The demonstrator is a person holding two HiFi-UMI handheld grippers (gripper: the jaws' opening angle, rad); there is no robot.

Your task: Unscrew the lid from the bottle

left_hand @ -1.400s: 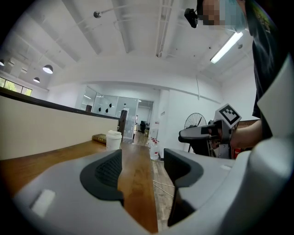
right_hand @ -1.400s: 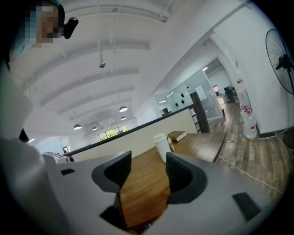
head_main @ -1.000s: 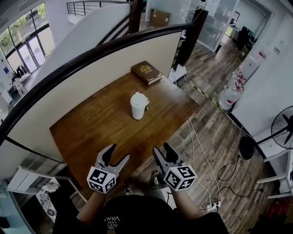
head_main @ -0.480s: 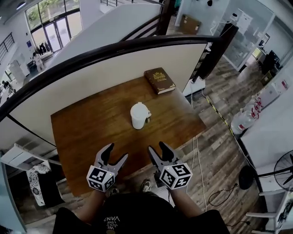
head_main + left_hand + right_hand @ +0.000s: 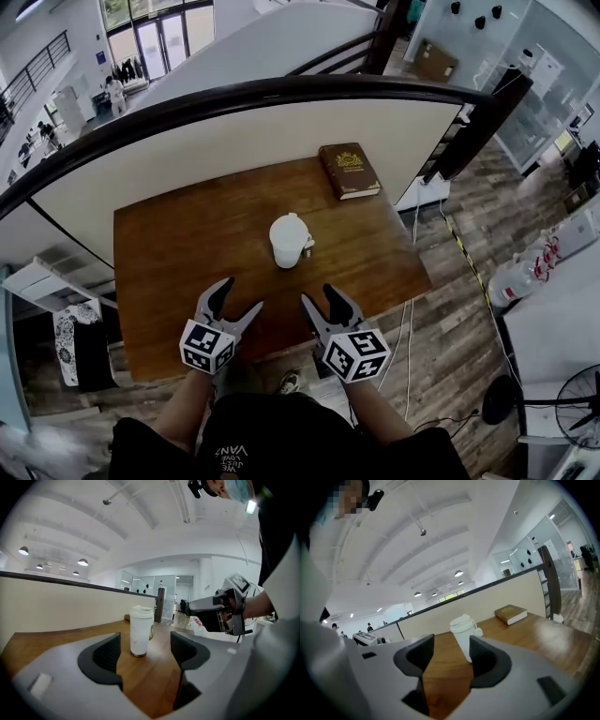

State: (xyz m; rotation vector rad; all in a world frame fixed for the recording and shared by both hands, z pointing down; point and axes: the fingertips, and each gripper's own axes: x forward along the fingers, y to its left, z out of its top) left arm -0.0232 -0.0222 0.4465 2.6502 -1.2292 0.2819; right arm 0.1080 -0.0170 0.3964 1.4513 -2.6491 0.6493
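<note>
A white bottle [image 5: 288, 244] with a white lid [image 5: 287, 226] stands upright in the middle of the wooden table [image 5: 178, 253]. Both grippers hover over the table's near edge, well short of the bottle. My left gripper [image 5: 240, 297] is open with its jaws opening, and nothing is between them. In the left gripper view the bottle [image 5: 140, 632] stands ahead, between the fingers. My right gripper [image 5: 319, 298] is open and empty. In the right gripper view the bottle [image 5: 464, 639] shows partly behind the right finger [image 5: 483, 660].
A brown book [image 5: 350, 171] lies at the table's far right corner. A cream partition with a black rail [image 5: 234, 94] backs the table. Cables [image 5: 412, 309] trail on the wooden floor to the right. Water jugs [image 5: 530, 277] stand further right.
The head view has swung round, so the table now sits more squarely ahead. Both grippers stay near its front edge. The bottle has not moved on the table.
</note>
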